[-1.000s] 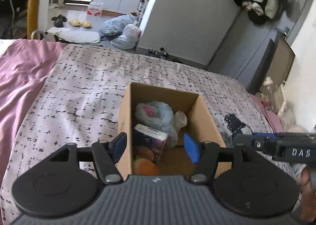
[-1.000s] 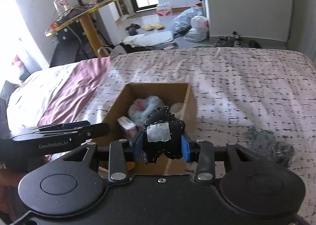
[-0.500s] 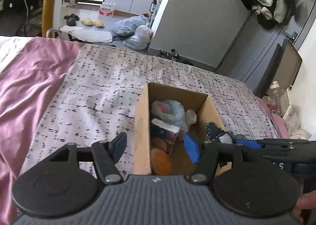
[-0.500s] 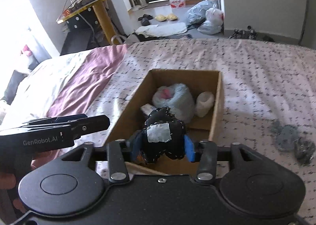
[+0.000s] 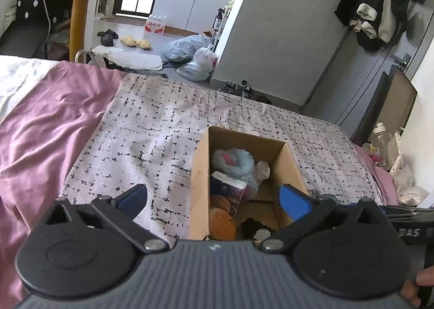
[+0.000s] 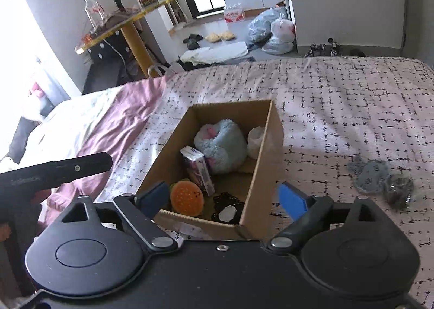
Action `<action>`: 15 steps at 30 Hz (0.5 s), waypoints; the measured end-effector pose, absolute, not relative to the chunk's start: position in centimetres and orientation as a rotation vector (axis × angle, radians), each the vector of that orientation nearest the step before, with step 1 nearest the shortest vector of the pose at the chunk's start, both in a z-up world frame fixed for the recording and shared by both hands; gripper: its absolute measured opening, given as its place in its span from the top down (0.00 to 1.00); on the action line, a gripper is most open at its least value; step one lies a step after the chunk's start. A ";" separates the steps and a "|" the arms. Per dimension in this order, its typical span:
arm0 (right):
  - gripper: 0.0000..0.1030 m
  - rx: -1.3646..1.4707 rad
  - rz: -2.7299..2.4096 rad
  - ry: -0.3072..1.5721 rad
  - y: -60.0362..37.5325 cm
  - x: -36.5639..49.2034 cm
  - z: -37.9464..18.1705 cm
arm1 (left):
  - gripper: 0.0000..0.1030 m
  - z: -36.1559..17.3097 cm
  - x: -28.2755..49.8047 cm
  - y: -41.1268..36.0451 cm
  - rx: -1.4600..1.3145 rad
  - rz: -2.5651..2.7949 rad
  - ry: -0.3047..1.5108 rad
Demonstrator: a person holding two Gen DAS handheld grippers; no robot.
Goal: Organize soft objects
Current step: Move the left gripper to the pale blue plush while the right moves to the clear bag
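An open cardboard box (image 6: 264,170) (image 5: 199,170) sits on the patterned bedspread. Inside lie a blue plush (image 6: 222,146), a white soft lump (image 6: 255,140), a tissue pack (image 6: 198,170), an orange burger toy (image 6: 187,197) and a black soft item with a white label (image 6: 226,210) (image 5: 253,227) at the near end. My right gripper (image 6: 221,199) is open and empty just above the box's near end. My left gripper (image 5: 214,197) is open and empty, over the box's left wall. A grey soft item (image 6: 369,173) and a darker one (image 6: 398,189) lie on the bedspread right of the box.
A purple sheet (image 5: 40,124) covers the bed's left side. Beyond the bed's foot are plastic bags (image 5: 190,51), slippers (image 5: 135,41), a yellow-legged table (image 5: 78,10) and a grey wall (image 5: 284,24). Clothes (image 5: 374,10) hang at the right.
My right gripper opened and let go of the black soft item, which now lies in the box's near end. My left gripper opened wider and shifted left of the box.
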State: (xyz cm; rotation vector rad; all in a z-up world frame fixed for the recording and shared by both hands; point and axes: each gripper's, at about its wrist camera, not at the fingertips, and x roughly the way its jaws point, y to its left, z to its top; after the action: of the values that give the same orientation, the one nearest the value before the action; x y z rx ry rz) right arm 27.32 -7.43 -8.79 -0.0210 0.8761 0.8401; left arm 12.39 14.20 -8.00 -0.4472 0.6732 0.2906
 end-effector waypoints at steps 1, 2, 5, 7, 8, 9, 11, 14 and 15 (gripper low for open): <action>0.12 -0.018 0.840 0.871 -7.8 27.3 -8.6 | 0.00 -7.8 12.5 14.0 -0.441 0.292 0.677; 0.12 -0.015 0.839 0.867 -8.4 27.4 -8.5 | 0.00 -7.7 12.5 13.7 -0.434 0.291 0.679; 0.12 0.009 0.833 0.869 -9.9 27.6 -8.0 | 0.00 -7.2 12.4 12.6 -0.401 0.319 0.686; 0.10 0.020 0.850 0.855 -10.8 27.6 -7.7 | 0.00 -6.8 12.3 11.9 -0.403 0.313 0.682; 0.05 0.019 0.865 0.839 -11.3 27.5 -7.4 | 0.00 -6.7 12.2 11.5 -0.410 0.309 0.682; 0.02 0.017 0.882 0.823 -11.7 27.4 -7.2 | 0.00 -6.5 12.2 11.2 -0.413 0.310 0.681; 0.00 0.020 0.909 0.799 -12.5 27.3 -6.8 | 0.00 -6.2 12.0 10.4 -0.411 0.316 0.678; 0.00 0.028 0.943 0.794 -13.5 27.3 -6.2 | 0.00 -5.6 11.8 9.0 -0.398 0.310 0.675; 0.00 0.027 0.947 0.790 -13.9 27.4 -6.1 | 0.00 -5.4 11.7 8.6 -0.398 0.308 0.672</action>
State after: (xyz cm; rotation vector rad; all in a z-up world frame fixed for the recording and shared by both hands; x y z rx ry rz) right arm 27.40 -13.87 -6.08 0.0266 0.7897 0.9473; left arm 11.73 8.63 -5.39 -0.3983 0.6723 0.3083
